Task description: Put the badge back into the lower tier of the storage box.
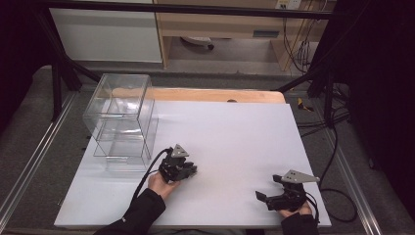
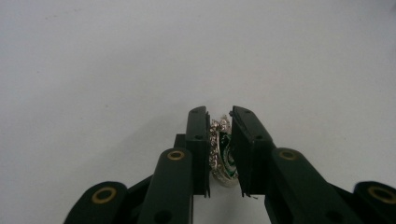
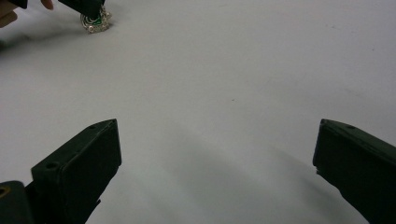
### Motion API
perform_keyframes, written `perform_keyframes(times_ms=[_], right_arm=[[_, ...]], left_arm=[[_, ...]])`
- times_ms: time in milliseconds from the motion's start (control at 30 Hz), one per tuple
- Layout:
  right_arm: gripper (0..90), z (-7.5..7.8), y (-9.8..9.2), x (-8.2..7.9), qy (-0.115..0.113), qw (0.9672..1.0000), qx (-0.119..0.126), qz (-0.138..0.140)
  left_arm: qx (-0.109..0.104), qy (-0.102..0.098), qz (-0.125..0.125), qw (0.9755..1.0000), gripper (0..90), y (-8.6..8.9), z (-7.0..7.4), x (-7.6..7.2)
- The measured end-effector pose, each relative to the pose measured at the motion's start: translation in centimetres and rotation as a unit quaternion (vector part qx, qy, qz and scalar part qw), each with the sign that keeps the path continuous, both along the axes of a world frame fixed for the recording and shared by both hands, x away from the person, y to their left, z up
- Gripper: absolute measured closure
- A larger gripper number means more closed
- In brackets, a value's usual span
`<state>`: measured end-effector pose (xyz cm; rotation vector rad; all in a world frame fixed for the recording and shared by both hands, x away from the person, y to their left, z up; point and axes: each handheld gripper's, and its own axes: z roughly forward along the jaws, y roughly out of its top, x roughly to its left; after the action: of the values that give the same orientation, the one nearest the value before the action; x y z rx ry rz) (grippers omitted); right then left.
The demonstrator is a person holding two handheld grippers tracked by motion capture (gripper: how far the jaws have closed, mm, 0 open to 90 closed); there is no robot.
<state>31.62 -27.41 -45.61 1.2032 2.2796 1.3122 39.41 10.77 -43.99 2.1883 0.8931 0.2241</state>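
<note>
White table (image 1: 235, 142) bears a clear box (image 1: 122, 117); dim room.

A clear box (image 1: 122, 122) stood at the table's (image 1: 235, 147) far left; the left gripper (image 1: 188, 170), right of it, sat on a trinket (image 2: 223, 154); the right gripper (image 1: 274, 188) lay near right.

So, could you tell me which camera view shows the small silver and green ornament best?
The left gripper view: the ornament sits close up, pinched between the left gripper jaws. The right gripper view shows it small and far off on the white table. In the high view the gripper covers it.
</note>
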Motion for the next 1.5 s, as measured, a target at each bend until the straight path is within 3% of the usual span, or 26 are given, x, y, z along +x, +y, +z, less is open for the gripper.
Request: perform_keyframes(times_ms=[167, 267, 600, 667, 700, 767, 900, 1167, 1500], right_arm=[[1.6, 0.0, 0.0, 0.0, 0.001, 1.0, 0.0, 0.0], [1.6, 0.0, 0.0, 0.0, 0.0, 1.0, -0.001, 0.0], [1.6, 0.0, 0.0, 0.0, 0.001, 1.0, 0.001, -0.001], [1.6, 0.0, 0.0, 0.0, 0.0, 1.0, 0.0, 0.0], [1.6, 0.0, 0.0, 0.0, 0.001, 1.0, 0.0, 0.0], [1.6, 0.0, 0.0, 0.0, 0.001, 1.0, 0.001, -0.001], [1.6, 0.0, 0.0, 0.0, 0.0, 1.0, 0.001, -0.001], [1.6, 0.0, 0.0, 0.0, 0.002, 1.0, 0.002, -0.001], [1.6, 0.0, 0.0, 0.0, 0.001, 1.0, 0.001, 0.0]], left_arm=[[-0.008, 0.007, -0.003, 0.9999, 77.8, 0.0, 0.2, -0.1], [-0.027, 0.02, -0.009, 0.9994, 83.3, 0.1, 0.5, -0.1], [0.007, -0.003, -0.012, 0.9999, 83.9, -0.5, 0.9, -0.8], [0.002, -0.001, -0.015, 0.9999, 84.4, -0.6, 1.0, -0.9], [-0.016, 0.014, -0.023, 0.9995, 86.0, -0.6, 1.1, -0.9], [0.002, -0.005, -0.022, 0.9997, 87.9, -0.9, 1.2, -1.2], [0.026, -0.023, -0.029, 0.999, 88.0, -1.5, 1.4, -1.7], [0.029, -0.02, -0.03, 0.9989, 88.1, -1.4, 1.5, -1.7], [0.015, -0.022, -0.029, 0.9992, 88.1, -1.1, 2.0, -1.8]])
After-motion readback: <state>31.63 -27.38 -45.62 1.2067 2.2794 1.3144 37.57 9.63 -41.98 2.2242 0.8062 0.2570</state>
